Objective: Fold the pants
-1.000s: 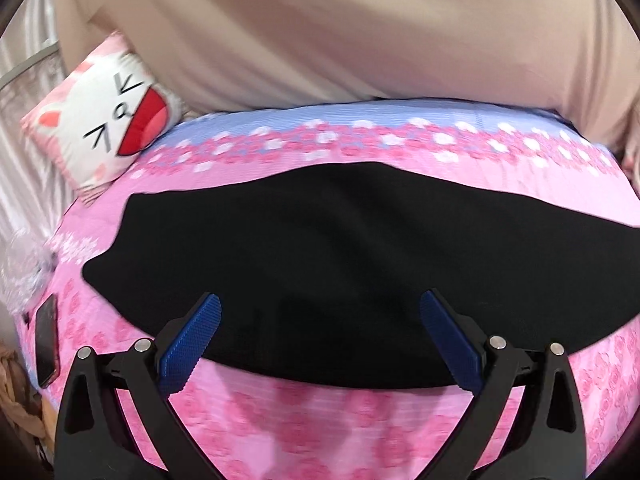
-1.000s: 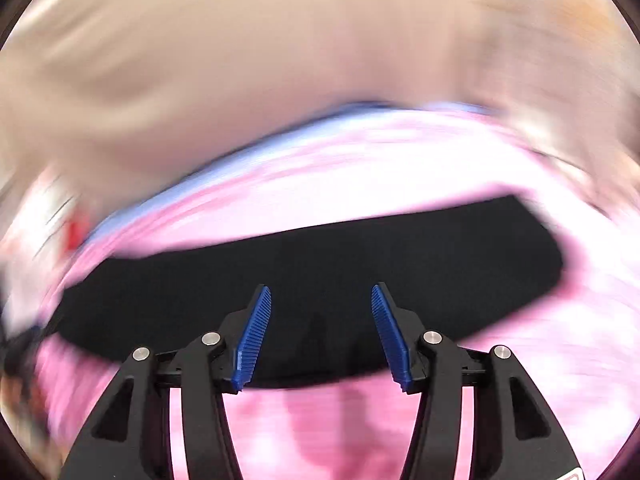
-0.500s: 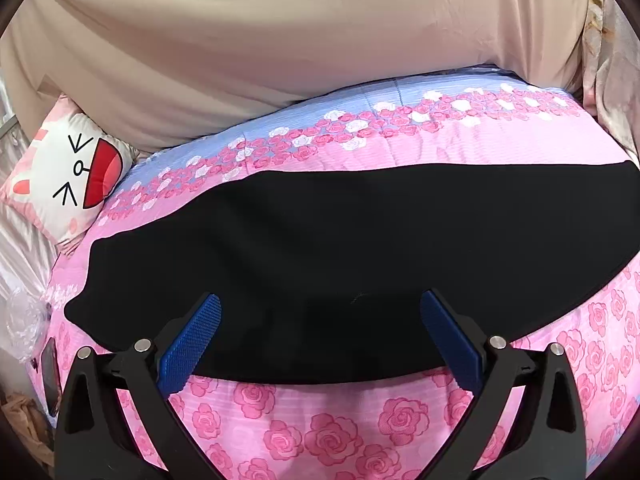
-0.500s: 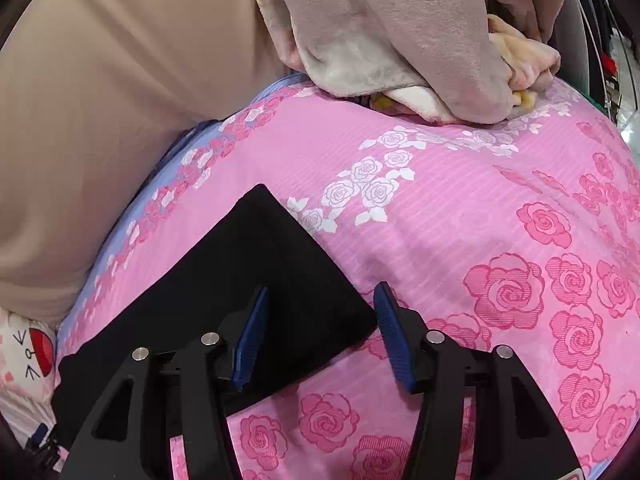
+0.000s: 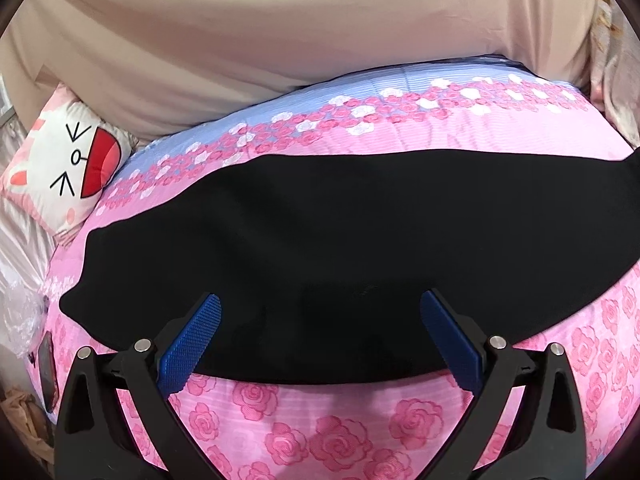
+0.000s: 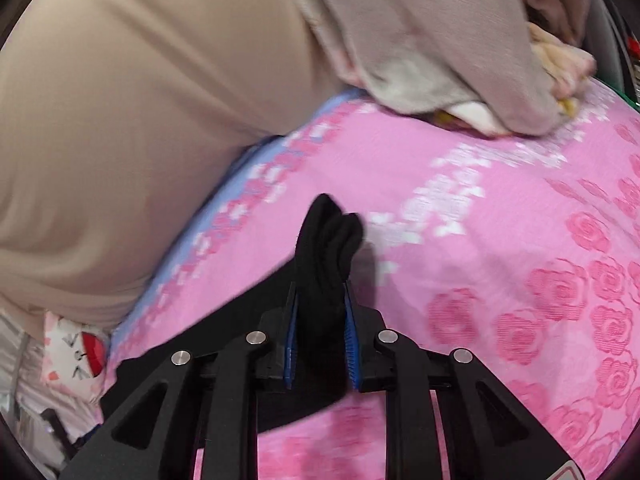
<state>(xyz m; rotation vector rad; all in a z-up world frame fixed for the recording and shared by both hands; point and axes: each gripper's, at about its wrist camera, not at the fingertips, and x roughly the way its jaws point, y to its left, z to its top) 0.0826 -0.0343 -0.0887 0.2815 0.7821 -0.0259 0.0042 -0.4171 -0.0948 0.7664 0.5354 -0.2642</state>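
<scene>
In the left wrist view, the black pants (image 5: 340,248) lay flat in a long band across the pink rose-print bedspread (image 5: 320,432), and the left gripper (image 5: 320,340) hovered spread wide over their near edge, holding nothing. In the right wrist view, the right gripper (image 6: 320,320) was closing on a bunched end of the pants, fabric standing up between its blue pads (image 6: 350,344). A clean fold probably needed every layer caught before lifting.

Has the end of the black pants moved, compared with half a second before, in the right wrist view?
Yes. The pants end lay flat on the pink bedspread; now it stands bunched up off it between the closing right claw.
</scene>
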